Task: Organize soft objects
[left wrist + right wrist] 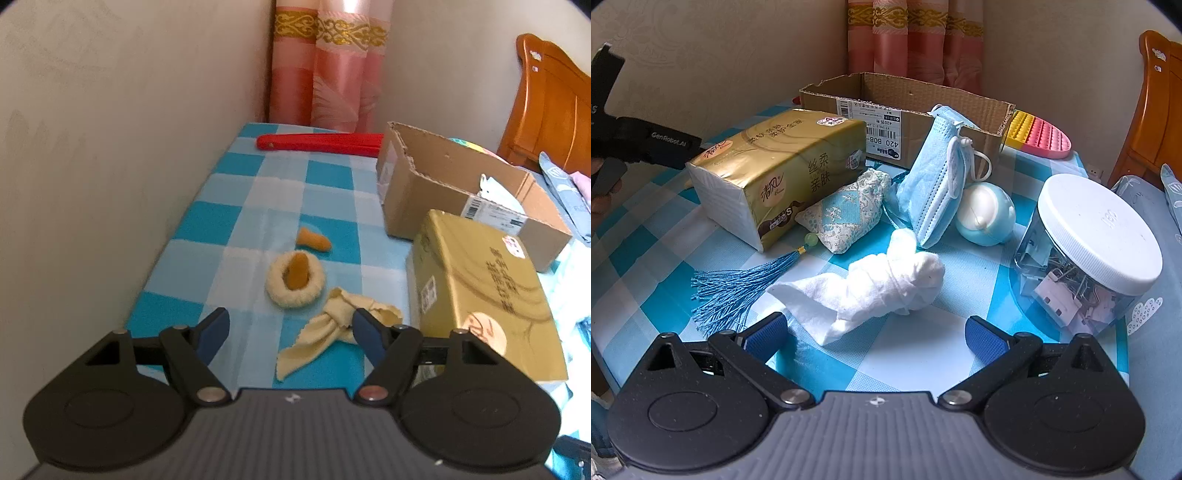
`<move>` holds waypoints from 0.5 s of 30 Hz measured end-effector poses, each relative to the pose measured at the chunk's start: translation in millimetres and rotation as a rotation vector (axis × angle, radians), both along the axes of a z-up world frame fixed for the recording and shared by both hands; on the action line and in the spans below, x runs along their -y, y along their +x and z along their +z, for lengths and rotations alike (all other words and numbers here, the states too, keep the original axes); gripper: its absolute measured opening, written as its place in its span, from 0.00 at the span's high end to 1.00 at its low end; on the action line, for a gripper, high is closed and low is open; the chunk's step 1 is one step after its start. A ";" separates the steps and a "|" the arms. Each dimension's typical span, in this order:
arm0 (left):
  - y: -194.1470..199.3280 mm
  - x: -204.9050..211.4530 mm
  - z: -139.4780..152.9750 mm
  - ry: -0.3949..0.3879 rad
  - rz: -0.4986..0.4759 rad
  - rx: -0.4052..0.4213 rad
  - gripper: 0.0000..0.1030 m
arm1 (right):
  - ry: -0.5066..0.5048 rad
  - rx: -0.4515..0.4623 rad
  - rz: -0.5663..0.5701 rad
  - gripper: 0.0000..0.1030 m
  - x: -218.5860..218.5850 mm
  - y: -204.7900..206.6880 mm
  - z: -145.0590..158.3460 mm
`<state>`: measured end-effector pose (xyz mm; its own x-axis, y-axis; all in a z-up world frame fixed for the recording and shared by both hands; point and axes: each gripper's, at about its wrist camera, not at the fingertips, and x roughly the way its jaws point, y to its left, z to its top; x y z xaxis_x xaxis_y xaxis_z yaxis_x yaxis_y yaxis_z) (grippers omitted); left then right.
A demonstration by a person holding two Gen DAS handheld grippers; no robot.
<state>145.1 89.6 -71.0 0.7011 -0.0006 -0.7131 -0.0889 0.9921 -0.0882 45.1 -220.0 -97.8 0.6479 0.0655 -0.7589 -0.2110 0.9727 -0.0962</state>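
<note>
Right under our wide-open, empty left gripper (290,334) lies a yellow cloth (325,332), long axis pointing toward the gold tissue pack (476,291). Our right gripper (875,334), also spread and empty, faces a white cloth (871,288). Beyond: cardboard box (916,96), mask (934,173) leaning on it.

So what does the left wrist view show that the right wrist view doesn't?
Only the left wrist view: a cream knitted ring with an orange piece standing in it, a second orange piece, a knotted yellow cloth and a red flat item.

Only the right wrist view: a white cloth bundle, blue face mask, tasselled sachet, clip jar.

Both: the cardboard box, gold tissue pack, checked tablecloth, and open fingers.
</note>
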 end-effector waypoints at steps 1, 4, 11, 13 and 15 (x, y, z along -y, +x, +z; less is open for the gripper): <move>-1.2 -0.6 -0.2 -0.010 -0.004 0.002 0.33 | 0.000 0.000 0.000 0.00 -0.1 0.1 0.1; -2.8 -2.7 -1.6 -0.050 -0.031 0.003 0.49 | 0.000 0.000 -0.002 0.00 0.2 -0.2 0.0; -6.9 0.8 -1.6 -0.116 -0.095 0.018 0.89 | -0.001 0.000 -0.004 0.00 0.4 -0.6 0.1; -8.4 3.6 -1.4 -0.102 -0.101 0.018 0.94 | -0.001 -0.001 -0.006 0.00 0.2 -0.7 0.0; -11.1 4.8 -1.6 -0.082 -0.096 0.016 0.94 | -0.001 -0.003 -0.008 0.00 0.0 -0.8 0.1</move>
<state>134.0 84.8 -72.6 0.7063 -0.1260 -0.6966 0.0084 0.9855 -0.1697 44.4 -219.9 -97.8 0.6462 0.0597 -0.7609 -0.2037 0.9742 -0.0966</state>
